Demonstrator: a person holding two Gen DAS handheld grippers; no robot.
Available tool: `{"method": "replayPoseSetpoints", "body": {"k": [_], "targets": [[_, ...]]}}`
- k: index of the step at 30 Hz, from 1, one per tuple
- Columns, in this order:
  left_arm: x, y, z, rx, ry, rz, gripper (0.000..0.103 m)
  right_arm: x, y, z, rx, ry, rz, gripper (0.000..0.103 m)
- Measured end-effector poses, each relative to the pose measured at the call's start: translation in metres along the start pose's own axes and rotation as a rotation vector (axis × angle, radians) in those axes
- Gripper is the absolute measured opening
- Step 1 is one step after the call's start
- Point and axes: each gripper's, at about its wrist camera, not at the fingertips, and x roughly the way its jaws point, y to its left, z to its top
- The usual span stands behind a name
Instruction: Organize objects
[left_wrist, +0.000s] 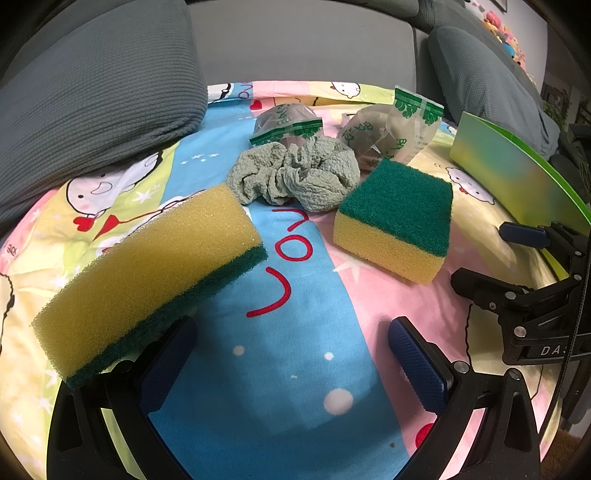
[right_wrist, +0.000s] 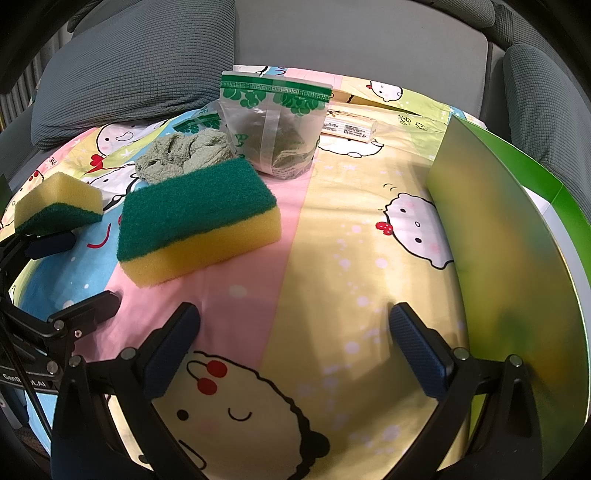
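A grey sofa (right_wrist: 351, 48) stands behind the cartoon sheet (right_wrist: 351, 221), a green box (right_wrist: 498, 240) stands right of the right gripper (right_wrist: 295, 347), two sponges (left_wrist: 395, 218) lie ahead of the left gripper (left_wrist: 291, 365), and both grippers gape wide, holding nothing

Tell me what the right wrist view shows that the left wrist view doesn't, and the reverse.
Only the right wrist view shows the pale labelled packet lying behind the upright clear bag.

Only the left wrist view shows the second bag in full, and the whole length of the yellow-side-up sponge.

Both show the green-side-up sponge, the crumpled green cloth, the green box, the cartoon sheet and grey cushions. Both grippers are open and empty: left gripper, right gripper.
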Motion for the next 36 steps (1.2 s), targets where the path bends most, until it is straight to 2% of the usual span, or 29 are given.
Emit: {"method": "replayPoseSetpoints", "body": {"k": [5,8,10,12,15,17,19,21,24,26,31,34,36], "targets": [[0.0,0.0,0.0,-0.004,0.018,0.003,0.103,0.0,0.0,0.0,-0.005,0.01,-0.005,0.102],[-0.001,-0.002,0.005,-0.018,0.074,0.012,0.103,-0.003,0.002,-0.004,0.004,0.014,-0.001,0.102],[-0.006,-0.004,0.007,-0.009,0.094,-0.016,0.103,-0.001,0.003,-0.002,0.03,0.04,-0.016,0.102],[-0.019,-0.008,0.008,0.005,0.065,-0.029,0.103,-0.003,0.001,0.003,0.056,0.074,-0.023,0.102],[-0.051,-0.012,0.011,0.004,-0.008,-0.009,0.103,-0.015,0.0,0.004,0.093,0.118,-0.022,0.101],[-0.077,-0.009,0.012,-0.012,-0.076,-0.031,0.103,-0.038,0.0,0.005,0.111,0.08,0.002,0.101],[-0.096,-0.004,0.012,-0.038,-0.109,-0.047,0.103,-0.06,0.001,0.009,0.122,0.024,0.01,0.101],[-0.108,0.003,0.012,-0.075,-0.126,-0.068,0.103,-0.089,0.003,0.016,0.133,-0.04,0.035,0.101],[-0.119,0.014,0.015,-0.137,-0.137,-0.152,0.103,-0.117,0.008,0.027,0.154,-0.077,0.079,0.101],[-0.125,0.015,0.018,-0.168,-0.153,-0.172,0.103,-0.13,0.012,0.036,0.181,-0.099,0.073,0.101],[-0.146,0.029,0.021,-0.248,-0.201,-0.169,0.103,-0.149,0.031,0.051,0.212,-0.142,0.039,0.099],[-0.156,0.045,0.021,-0.321,-0.243,-0.218,0.103,-0.155,0.039,0.059,0.274,-0.18,0.094,0.099],[-0.156,0.057,0.019,-0.378,-0.24,-0.215,0.103,-0.15,0.045,0.062,0.31,-0.187,0.161,0.099]]}}
